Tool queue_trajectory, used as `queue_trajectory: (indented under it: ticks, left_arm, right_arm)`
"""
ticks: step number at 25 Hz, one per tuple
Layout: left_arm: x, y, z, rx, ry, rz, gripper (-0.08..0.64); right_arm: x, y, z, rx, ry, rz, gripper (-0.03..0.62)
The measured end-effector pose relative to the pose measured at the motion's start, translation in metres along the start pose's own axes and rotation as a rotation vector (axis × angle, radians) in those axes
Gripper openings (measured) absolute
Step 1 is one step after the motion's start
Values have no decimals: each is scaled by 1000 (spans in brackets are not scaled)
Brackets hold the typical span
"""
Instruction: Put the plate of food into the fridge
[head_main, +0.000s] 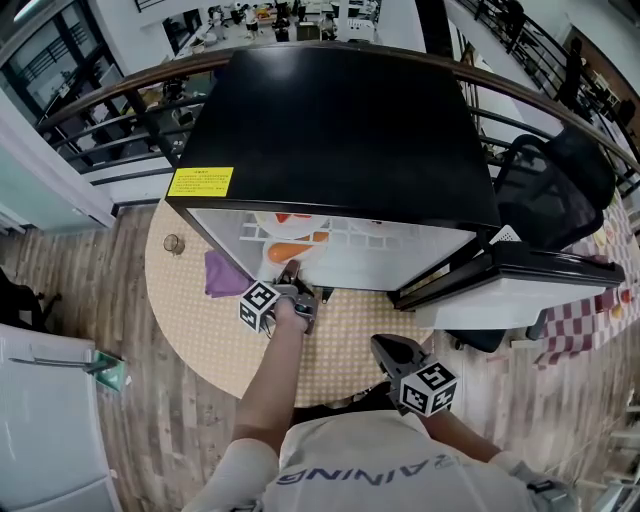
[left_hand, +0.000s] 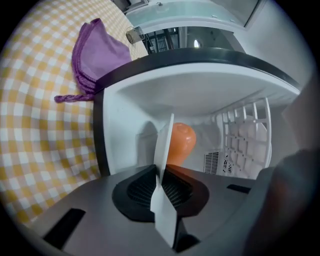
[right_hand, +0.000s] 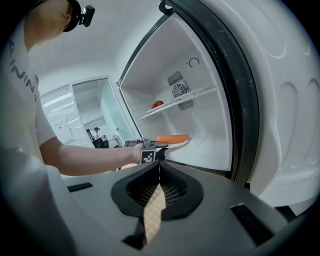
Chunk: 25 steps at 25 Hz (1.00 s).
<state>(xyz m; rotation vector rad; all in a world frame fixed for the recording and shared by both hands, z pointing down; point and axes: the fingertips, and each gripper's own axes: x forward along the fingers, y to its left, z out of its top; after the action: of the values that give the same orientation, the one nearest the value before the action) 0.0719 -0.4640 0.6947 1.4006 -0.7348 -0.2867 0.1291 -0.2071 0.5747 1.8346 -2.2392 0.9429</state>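
Left tongs (head_main: 292, 270) are clamped on the near rim of the plate (left_hand: 163, 145), which is held just inside the open fridge (head_main: 340, 130) with its orange food (left_hand: 181, 142) straight ahead, while the shut, empty right tongs (head_main: 383, 345) are held well back.

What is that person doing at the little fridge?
A person is putting a plate of orange food into the open fridge on the table. The left gripper is clamped on the plate's rim and holds it in the bottom part of the fridge, under the shelf. It has not let go yet. The right gripper is shut, holds nothing and hangs back near the person.
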Motion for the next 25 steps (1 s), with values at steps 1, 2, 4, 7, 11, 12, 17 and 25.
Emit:
queue_trajectory:
  ticks: [1, 2, 4, 7, 11, 12, 17, 25]
  left_arm:
    - [1, -1, 1, 19, 2, 5, 37]
    - [3, -2, 2, 43, 7, 13, 37]
    - [4, -3, 2, 113, 28, 34, 57]
    - [4, -9, -5, 264, 83, 55, 83]
    - [4, -19, -20, 483, 190, 51, 187]
    - [3, -20, -24, 547, 223, 57, 189]
    - [1, -14, -37, 822, 369, 148, 195]
    - [-11, 7, -41, 995, 446, 249, 188]
  right_arm:
    - [1, 0, 1, -1, 1, 2, 23]
    - [1, 0, 1, -1, 1, 3, 23]
    - [3, 1, 3, 2, 0, 4, 23]
    - [5, 2, 3, -1, 3, 10, 23]
    - [8, 5, 3, -5, 5, 22, 23]
    - [8, 6, 2, -5, 6, 25, 23]
    - [9, 9, 0, -5, 11, 28, 23]
    - [6, 10, -2, 3, 6, 20, 23]
